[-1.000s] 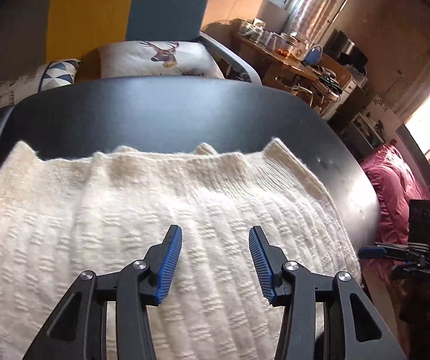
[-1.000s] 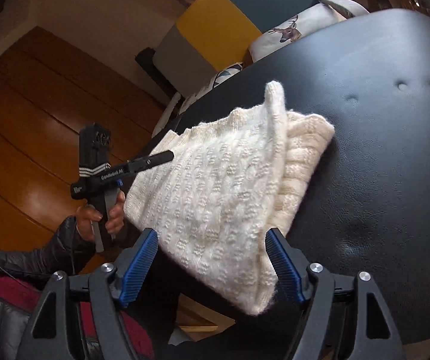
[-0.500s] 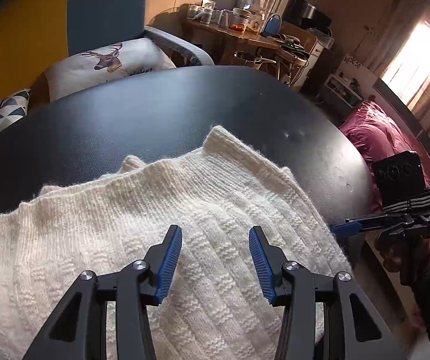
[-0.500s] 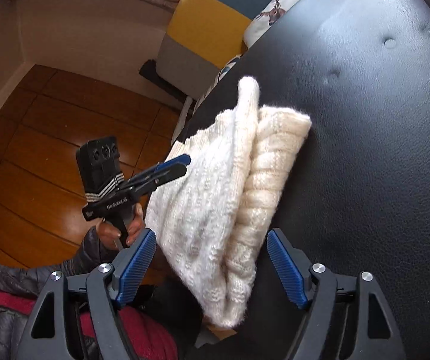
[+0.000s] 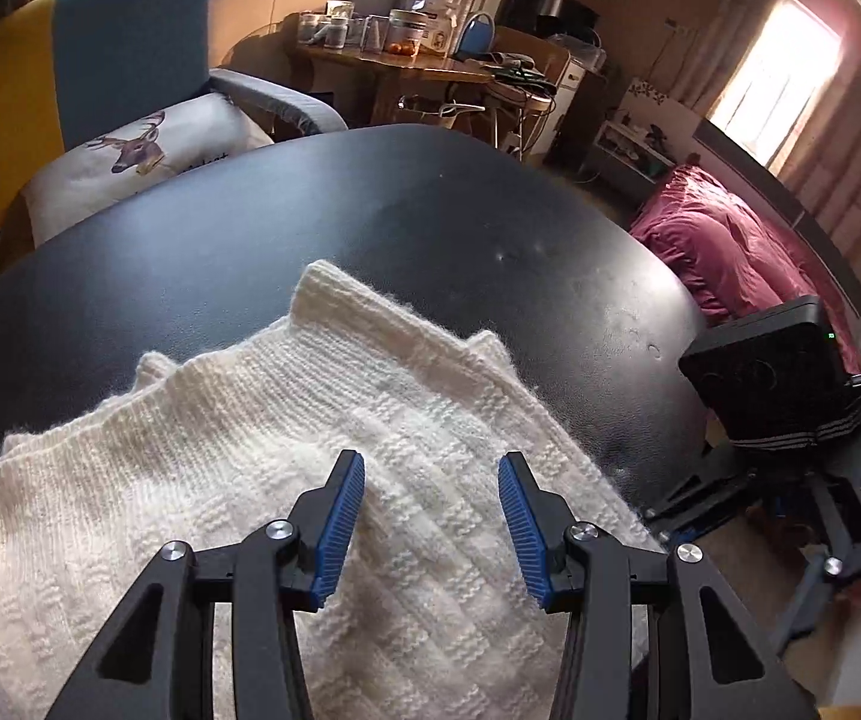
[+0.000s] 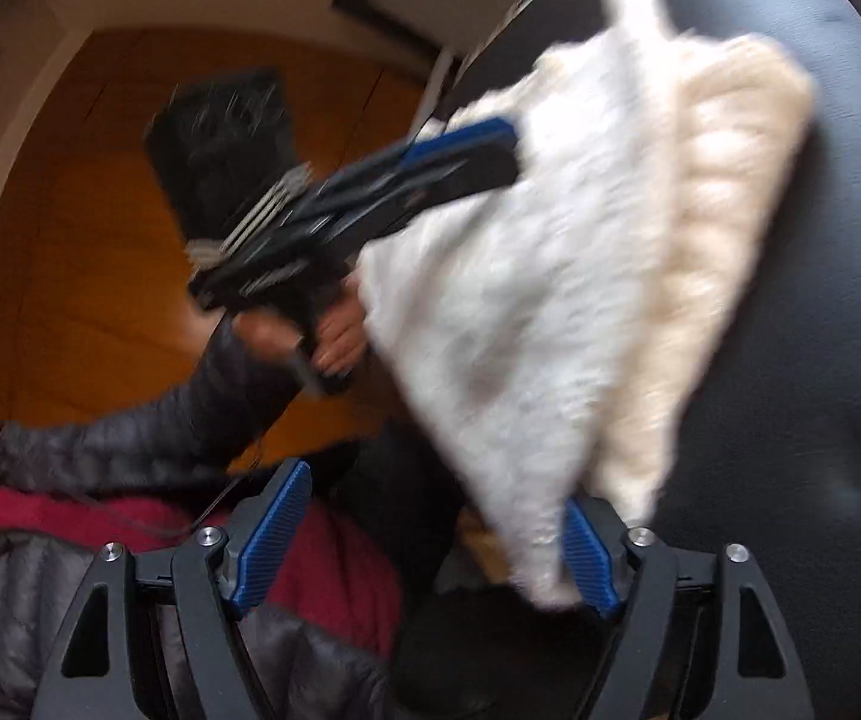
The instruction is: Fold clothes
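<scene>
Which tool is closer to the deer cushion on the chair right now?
Left. The left tool hovers open over the white sweater, pointed across the table toward the deer cushion. The right tool sits at the sweater's near corner by the table edge, farther back.

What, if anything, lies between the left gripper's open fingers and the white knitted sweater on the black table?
Nothing visible does. The left gripper hangs open directly over the sweater, with only clear air between; the black table beyond is bare.

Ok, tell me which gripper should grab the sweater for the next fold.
Probably the left gripper: it hangs open directly over the cream sweater. The right gripper, also open, sits off the dark table, with only the sweater's overhanging corner near one finger.
</scene>
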A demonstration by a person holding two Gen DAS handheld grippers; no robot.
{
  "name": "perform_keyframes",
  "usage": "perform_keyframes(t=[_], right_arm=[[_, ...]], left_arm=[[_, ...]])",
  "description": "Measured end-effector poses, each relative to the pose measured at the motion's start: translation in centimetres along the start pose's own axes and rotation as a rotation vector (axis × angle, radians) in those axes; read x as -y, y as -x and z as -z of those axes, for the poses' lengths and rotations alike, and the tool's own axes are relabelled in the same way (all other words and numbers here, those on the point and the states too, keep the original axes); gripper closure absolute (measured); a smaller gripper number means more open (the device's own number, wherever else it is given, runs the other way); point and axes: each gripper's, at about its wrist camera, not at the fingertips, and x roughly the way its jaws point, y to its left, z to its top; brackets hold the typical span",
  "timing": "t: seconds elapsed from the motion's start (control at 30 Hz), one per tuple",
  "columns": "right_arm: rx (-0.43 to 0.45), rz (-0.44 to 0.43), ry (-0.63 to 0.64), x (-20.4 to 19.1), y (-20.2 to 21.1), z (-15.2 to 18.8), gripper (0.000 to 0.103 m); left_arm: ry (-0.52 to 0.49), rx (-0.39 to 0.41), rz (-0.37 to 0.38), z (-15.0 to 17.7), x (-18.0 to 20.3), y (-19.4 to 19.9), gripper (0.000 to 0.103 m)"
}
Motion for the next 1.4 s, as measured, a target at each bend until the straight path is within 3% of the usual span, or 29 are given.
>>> perform_keyframes(t=[0.07,0.13,0.23,0.43,0.53,0.63,0.8,0.87,1.07,1.13,1.2,1.23,1.3,1.4], right_arm=[[-0.109,0.031,0.062,-1.9,-1.5,0.2,0.022],[-0.242,0.140,0.087,-2.4,-3.6,0.9,0.022],[-0.309,0.253,0.058,-1.2,-4.9,2.0,0.025],[-0.153,0.225,-0.015,-0.6,-2.5,3.5,0.027],[-0.052,0.316,-0.007,-2.5,-0.3,3.9,0.026],[0.106,0.416,0.035,-5.4,3.1,3.8,0.025],[0.351,0.598,0.194,-9.4,3.8,0.9,0.021],[0.378,0.618,0.205,-8.9,2.6,-0.9,0.021],[0.427,0.729,0.059,-5.7,0.9,-3.8,0.023],[0.443,0.765,0.010,-4.6,0.3,-4.8,0.046],[0.459,0.801,-0.039,-3.6,-0.3,-5.8,0.056],[0.467,0.819,-0.064,-3.0,-0.5,-6.3,0.056],[0.478,0.851,-0.098,-2.4,-1.0,-7.2,0.056],[0.475,0.930,-0.076,-3.9,-2.1,-7.1,0.053]], left_arm=[[-0.043,-0.033,-0.058,-0.2,0.5,-1.5,0.055],[-0.041,-0.076,-0.083,-0.3,0.4,-3.4,0.053],[-0.010,-0.076,-0.093,-0.4,0.2,-4.9,0.044],[0.003,-0.042,-0.096,-0.2,0.4,-4.9,0.042],[0.080,-0.020,-0.037,-0.3,-0.5,-3.5,0.042],[0.202,0.057,0.028,0.4,-2.0,-0.2,0.042],[0.275,0.150,-0.018,4.0,-4.4,5.1,0.042],[0.301,0.161,-0.048,5.6,-5.5,6.6,0.042],[0.377,0.140,-0.115,10.1,-8.5,7.7,0.042],[0.386,0.131,-0.118,10.9,-8.5,7.1,0.042],[0.381,0.142,-0.126,11.2,-8.1,6.5,0.039],[0.377,0.147,-0.127,11.2,-7.8,6.4,0.037],[0.365,0.153,-0.098,11.0,-7.1,6.7,0.033],[0.401,0.218,0.012,11.8,-7.8,10.0,0.033]])
